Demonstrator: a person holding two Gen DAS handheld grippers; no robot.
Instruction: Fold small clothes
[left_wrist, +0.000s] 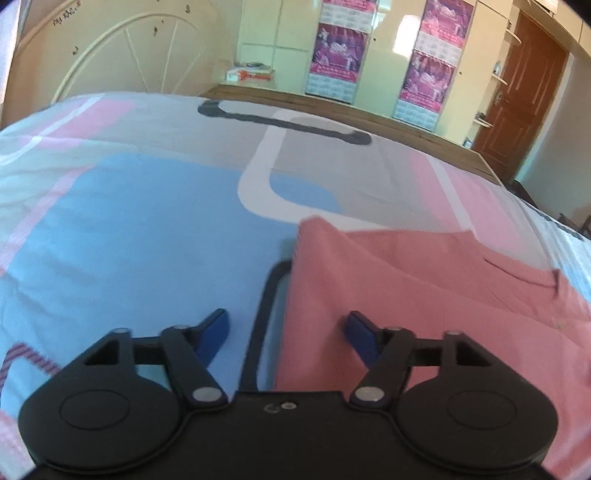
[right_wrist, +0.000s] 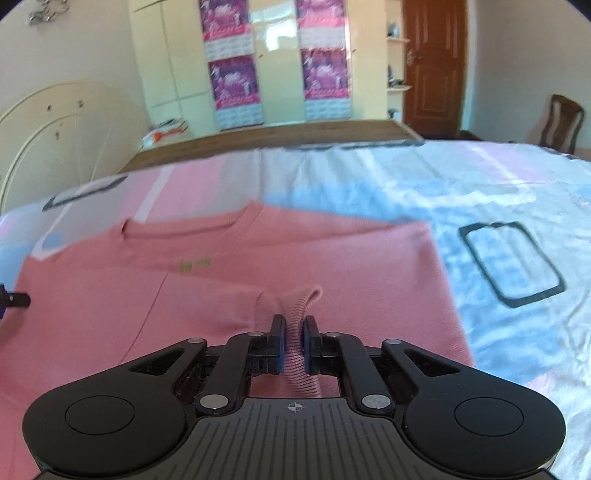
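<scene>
Your right gripper (right_wrist: 294, 341) pinches the pink sweater's (right_wrist: 229, 288) ribbed cuff (right_wrist: 301, 332); your left gripper (left_wrist: 286, 334) hangs released over the bed (left_wrist: 147, 221).

No text can be read; the small green print on the pink shirt (right_wrist: 195, 265) is blurred.

The pink sweater (right_wrist: 258, 266) runs off the lower left edge of the right wrist view, its hem hidden behind the right gripper (right_wrist: 294, 345). Its small green chest print (right_wrist: 195, 264) is too blurred to read. The bed's (left_wrist: 129, 229) near edge is out of view.
</scene>
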